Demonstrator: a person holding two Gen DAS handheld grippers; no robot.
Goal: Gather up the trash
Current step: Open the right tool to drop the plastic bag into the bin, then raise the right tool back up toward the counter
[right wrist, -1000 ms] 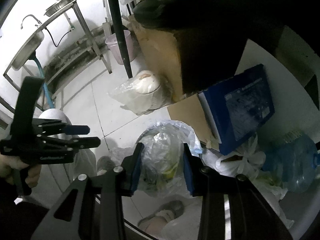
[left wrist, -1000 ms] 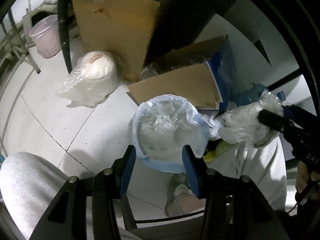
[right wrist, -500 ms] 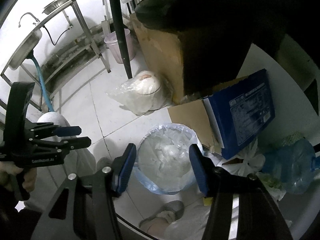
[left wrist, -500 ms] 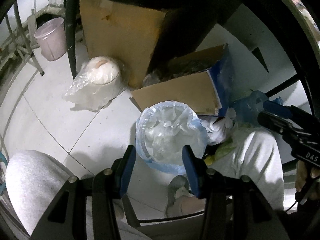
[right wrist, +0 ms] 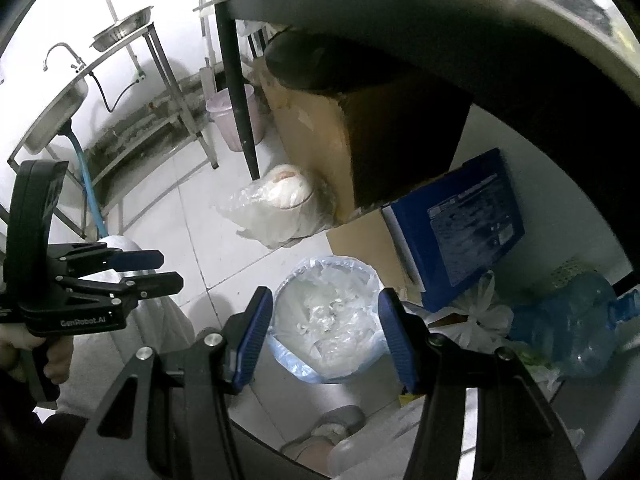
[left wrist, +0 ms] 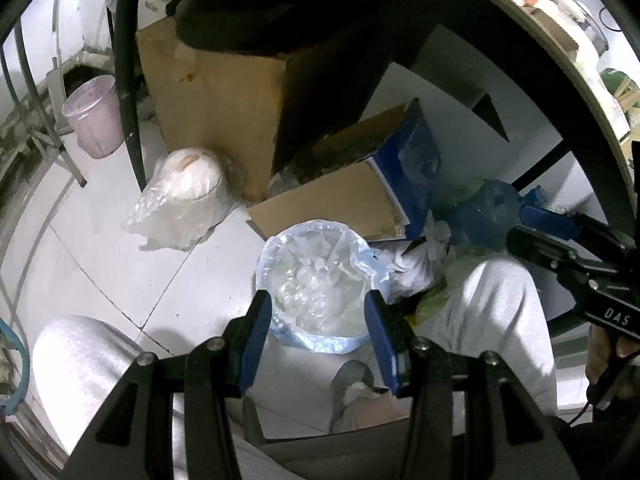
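Blue-padded jaws of the left gripper (left wrist: 318, 334) stand apart with nothing between them — likewise the right gripper (right wrist: 326, 334), spread and empty. Both hang above the round bin lined with a pale blue plastic bag (right wrist: 326, 316), crumpled clear plastic trash inside it, on the white tiled floor (left wrist: 100, 248). Just beyond lie a flattened brown-and-blue cardboard box (left wrist: 360, 200) and a clear-bagged white roll (left wrist: 188, 196).

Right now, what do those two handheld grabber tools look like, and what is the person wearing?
Both are black skeletal metal frames with silver bolts and blue ribbed pads. The left gripper is lettered GenRobot.AI; the right gripper shows "DAS". A thin black cable trails from the right handle. The person wears light grey trousers.
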